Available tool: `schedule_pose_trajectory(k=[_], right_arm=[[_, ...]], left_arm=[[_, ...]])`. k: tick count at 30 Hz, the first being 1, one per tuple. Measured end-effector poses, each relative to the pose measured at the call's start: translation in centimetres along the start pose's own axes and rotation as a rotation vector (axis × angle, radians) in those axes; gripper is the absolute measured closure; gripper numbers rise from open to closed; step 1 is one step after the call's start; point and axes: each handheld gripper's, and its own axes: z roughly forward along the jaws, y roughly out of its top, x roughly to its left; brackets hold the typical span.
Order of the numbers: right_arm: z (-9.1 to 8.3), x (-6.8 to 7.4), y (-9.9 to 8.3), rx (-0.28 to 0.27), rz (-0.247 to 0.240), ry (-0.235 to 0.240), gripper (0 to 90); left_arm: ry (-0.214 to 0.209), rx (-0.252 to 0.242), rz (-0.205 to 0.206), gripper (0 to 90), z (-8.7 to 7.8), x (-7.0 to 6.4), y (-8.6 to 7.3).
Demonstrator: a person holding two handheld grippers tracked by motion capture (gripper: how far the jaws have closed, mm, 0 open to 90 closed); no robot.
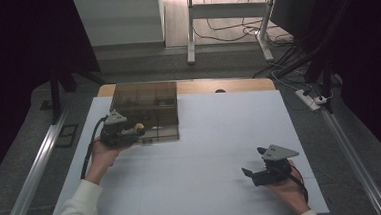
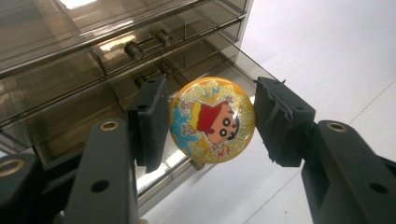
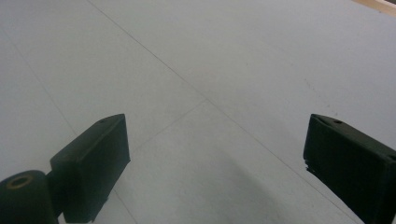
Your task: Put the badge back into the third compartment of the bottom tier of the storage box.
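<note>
Nearest the high camera, a white sleeve point(image 1: 77, 209) leads up to the left hand-held gripper point(image 1: 138, 128), which sits at the front of a smoky clear drawer cabinet point(image 1: 147, 102) on the white tabletop point(image 1: 215, 136). Well apart, low at the right, the right hand-held gripper point(image 1: 254, 163) hovers over bare tabletop.

From the left gripper view, the left hand-held gripper point(image 2: 210, 116) grasps a round yellow glittery cartoon badge point(image 2: 212, 120), just before the cabinet's drawers point(image 2: 93, 84).

From the right gripper view, the right hand-held gripper point(image 3: 215, 154) stands released, jaws wide apart above the tabletop point(image 3: 210, 60).
</note>
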Motion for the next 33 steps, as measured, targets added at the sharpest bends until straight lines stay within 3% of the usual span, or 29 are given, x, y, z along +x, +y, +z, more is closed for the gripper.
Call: schedule_pose_trajectory(k=[19,33], right_arm=[[0.0,0.0,0.0,0.002,0.000,-0.001,6.6],[0.0,-0.1,-0.1,0.001,0.007,0.001,6.7]], left_arm=[[-0.012,0.002,0.011,46.3,2.1,-0.7,1.3],[-0.027,0.026,0.025,46.2,4.8,-1.4,2.2]])
